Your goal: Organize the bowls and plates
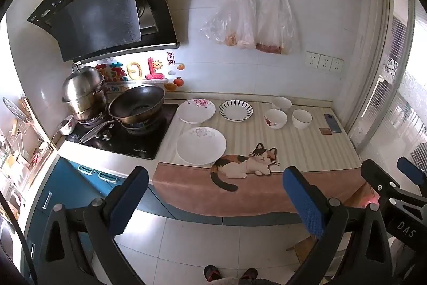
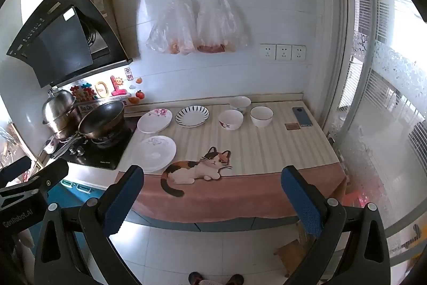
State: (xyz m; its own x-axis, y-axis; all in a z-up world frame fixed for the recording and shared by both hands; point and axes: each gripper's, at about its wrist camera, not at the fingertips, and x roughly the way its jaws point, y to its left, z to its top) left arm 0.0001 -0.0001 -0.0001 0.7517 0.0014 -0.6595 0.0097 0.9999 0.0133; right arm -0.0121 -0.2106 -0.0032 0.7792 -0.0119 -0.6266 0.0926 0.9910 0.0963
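- Pointing down at a slant toward the counter, both tools, held out over the floor short of the counter edge; shoe tips low in both views.
- Left gripper [image 1: 213,194]: blue pads spread as wide as they go, nothing between them, touching nothing.
- Right gripper [image 2: 212,194]: same wide spread, empty, clear of the counter.
- From the left wrist only: right tool at the right edge; a rack of utensils at far left.
- From the right wrist only: left tool at the left edge; more of the window, and a wooden stool [image 2: 291,255] under the counter.
- Nearest on the counter: striped mat with cat picture [image 1: 248,163], its pink hem hanging over the front edge.
- Just behind the cat, toward the hob: large white plate [image 1: 201,145], lying flat.
- Farther back, side by side: pink-flowered plate [image 1: 196,110], its edge over the hob corner, then black-striped plate [image 1: 236,110].
- Right of those, three bowls standing upright and apart: flower-marked bowl [image 1: 275,118], plain white bowl [image 1: 302,118], rear bowl [image 1: 281,103] by the wall.
- Far right corner: phone [image 1: 332,122] and a small brown square beside it.
- Left on the hob: dark wok [image 1: 137,104], steel pot behind it.
- Farthest: two plastic bags [image 1: 250,20] hung on a wall rail, three sockets below right.
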